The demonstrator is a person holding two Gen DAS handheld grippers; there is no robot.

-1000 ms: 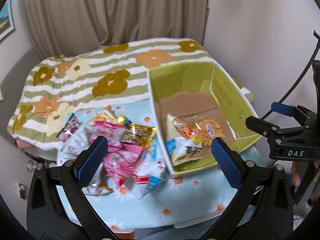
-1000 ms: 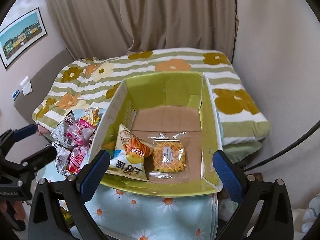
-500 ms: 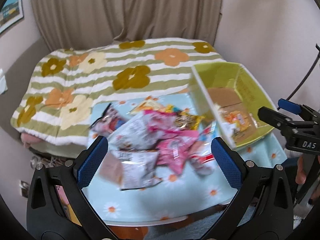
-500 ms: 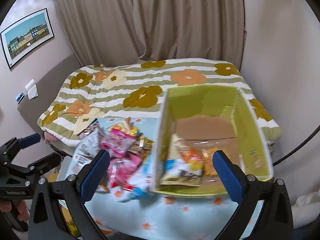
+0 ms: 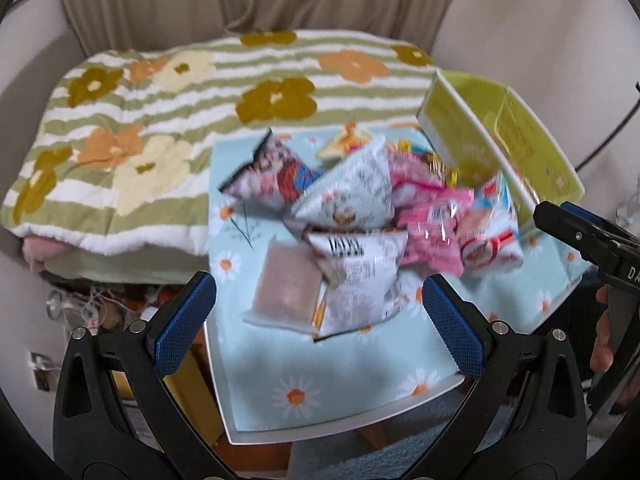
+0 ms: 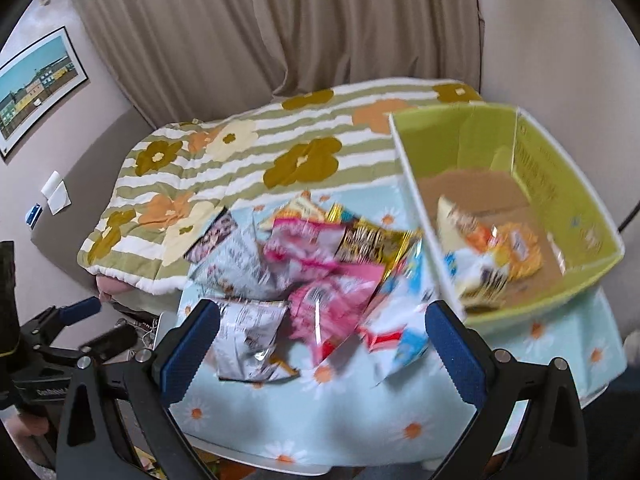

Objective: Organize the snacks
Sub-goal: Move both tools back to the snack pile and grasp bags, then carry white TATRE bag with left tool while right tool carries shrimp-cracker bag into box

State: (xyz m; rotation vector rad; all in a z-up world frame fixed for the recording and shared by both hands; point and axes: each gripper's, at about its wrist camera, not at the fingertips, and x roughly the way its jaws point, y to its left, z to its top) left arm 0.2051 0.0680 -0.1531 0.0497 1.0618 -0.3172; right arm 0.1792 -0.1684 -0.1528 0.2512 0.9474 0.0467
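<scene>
Both hand-held grippers are hovering with fingers spread wide over a heap of snack packets.

The left hand-held gripper [image 5: 319,307] is hanging empty, blue pads apart, above the near end of the snack pile [image 5: 360,216] that is lying on the bench [image 5: 320,392] with its daisy-print cloth. A pale pink packet [image 5: 285,285] is sitting at the near edge of the pile, touching a white packet [image 5: 360,276] beside it. The right hand-held gripper [image 6: 322,338] is likewise standing apart and holding nothing, framing the pink and white packets. The green cardboard box [image 6: 568,200] is resting on the bench just beside the pile, on its right, with a few snacks [image 6: 484,252] lying inside it. A flower-patterned bed [image 6: 240,152] is lying behind the bench.
</scene>
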